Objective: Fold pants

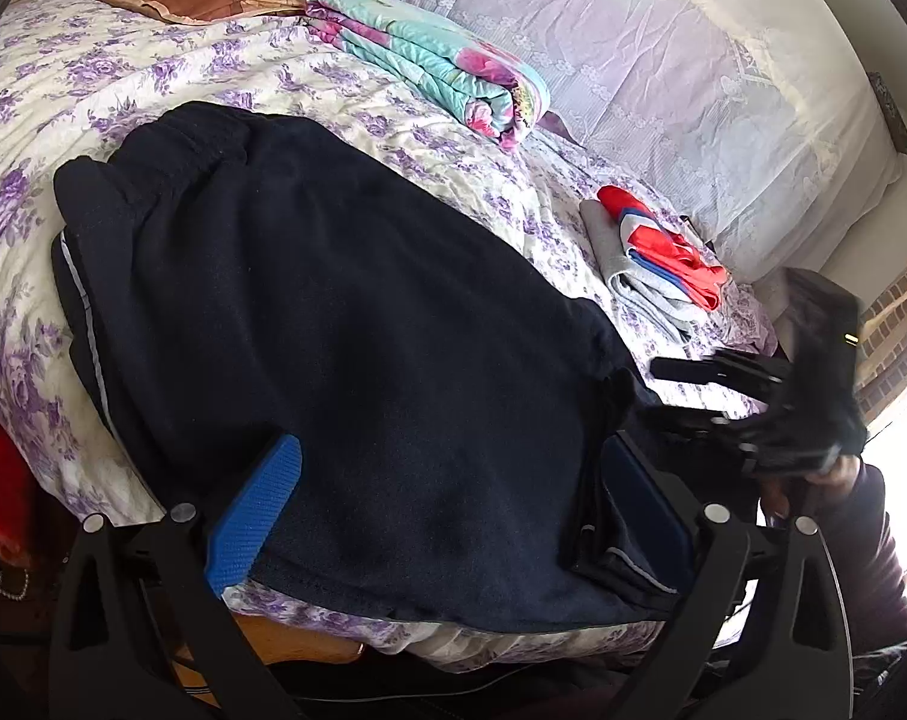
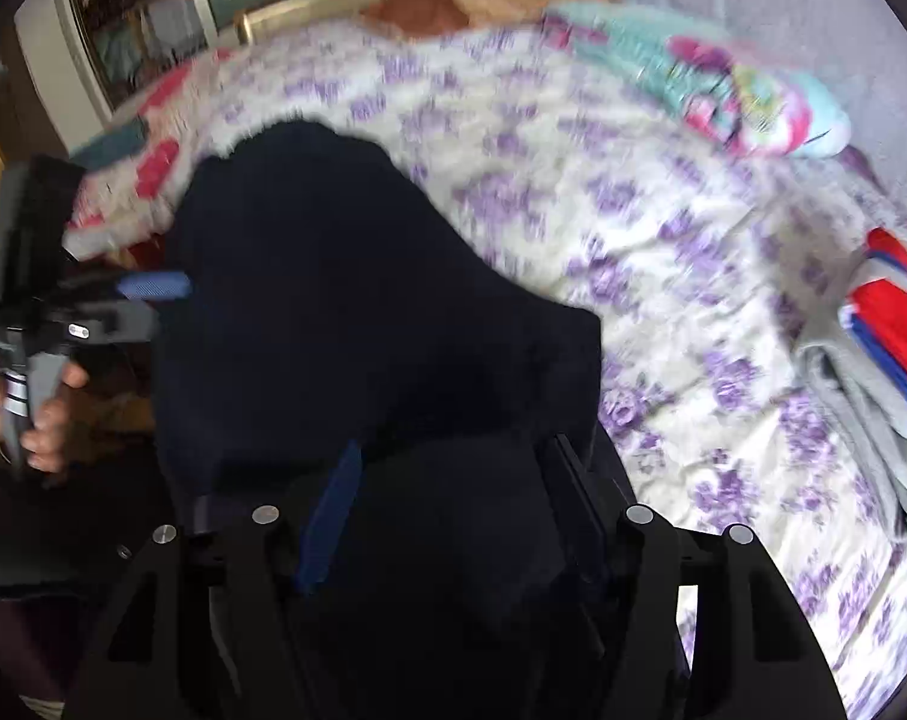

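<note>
Left wrist view: dark pants [image 1: 345, 324] lie folded on the floral bed [image 1: 45, 120], near edge. Left gripper [image 1: 447, 516] spread wide, fabric between its pads, not pinched. Right gripper [image 2: 453, 510] also spread over the cloth, holding nothing. Next fold: pinch both corners evenly, lift low, keep edges aligned.

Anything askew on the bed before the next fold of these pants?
Nothing is damaged or spilled. The dark pants lie bunched and uneven on the floral bedspread, with their near edge overhanging the bed. The folded blanket and folded clothes sit neatly.
</note>
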`<state>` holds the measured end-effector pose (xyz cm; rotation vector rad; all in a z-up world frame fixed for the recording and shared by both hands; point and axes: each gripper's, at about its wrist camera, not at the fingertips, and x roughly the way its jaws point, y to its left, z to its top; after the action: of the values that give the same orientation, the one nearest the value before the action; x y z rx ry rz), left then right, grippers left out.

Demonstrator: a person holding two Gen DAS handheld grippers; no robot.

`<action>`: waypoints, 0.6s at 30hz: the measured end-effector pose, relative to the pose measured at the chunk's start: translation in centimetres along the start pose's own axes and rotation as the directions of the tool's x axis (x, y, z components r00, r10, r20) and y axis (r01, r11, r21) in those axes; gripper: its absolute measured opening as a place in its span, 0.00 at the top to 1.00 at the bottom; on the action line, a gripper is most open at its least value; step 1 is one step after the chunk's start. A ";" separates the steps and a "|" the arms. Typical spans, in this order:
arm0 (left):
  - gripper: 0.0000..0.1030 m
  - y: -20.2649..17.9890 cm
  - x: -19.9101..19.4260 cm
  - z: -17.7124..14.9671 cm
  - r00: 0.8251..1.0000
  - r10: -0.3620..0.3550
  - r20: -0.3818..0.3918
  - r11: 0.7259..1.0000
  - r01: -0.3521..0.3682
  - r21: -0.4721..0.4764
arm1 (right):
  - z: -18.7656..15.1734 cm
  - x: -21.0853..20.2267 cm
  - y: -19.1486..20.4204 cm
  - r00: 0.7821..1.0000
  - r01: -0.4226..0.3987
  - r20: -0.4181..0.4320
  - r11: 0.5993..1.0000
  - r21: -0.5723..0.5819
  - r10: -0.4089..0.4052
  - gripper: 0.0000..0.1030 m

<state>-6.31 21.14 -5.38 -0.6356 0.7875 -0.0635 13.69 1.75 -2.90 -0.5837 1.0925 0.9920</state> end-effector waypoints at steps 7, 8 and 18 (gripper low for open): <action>0.05 0.3 -0.1 0.0 0.999 -0.030 -0.011 0.999 0.030 0.014 | -2.6 1.7 -1.0 0.982 -0.103 -0.161 0.995 0.000 0.102 0.36; 0.05 0.3 -0.1 0.0 0.999 -0.031 -0.014 0.999 0.031 0.015 | -2.8 1.7 -1.1 0.981 -0.113 -0.157 0.994 0.008 0.113 0.38; 0.05 0.3 0.1 0.3 0.999 -0.049 -0.015 0.999 0.049 0.008 | -0.6 -1.2 3.6 0.998 -0.053 -0.049 0.985 -0.166 0.045 0.79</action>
<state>-6.15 21.53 -5.46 -0.6467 0.7859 -0.1162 10.12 2.47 -1.77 -0.7206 1.0742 1.1254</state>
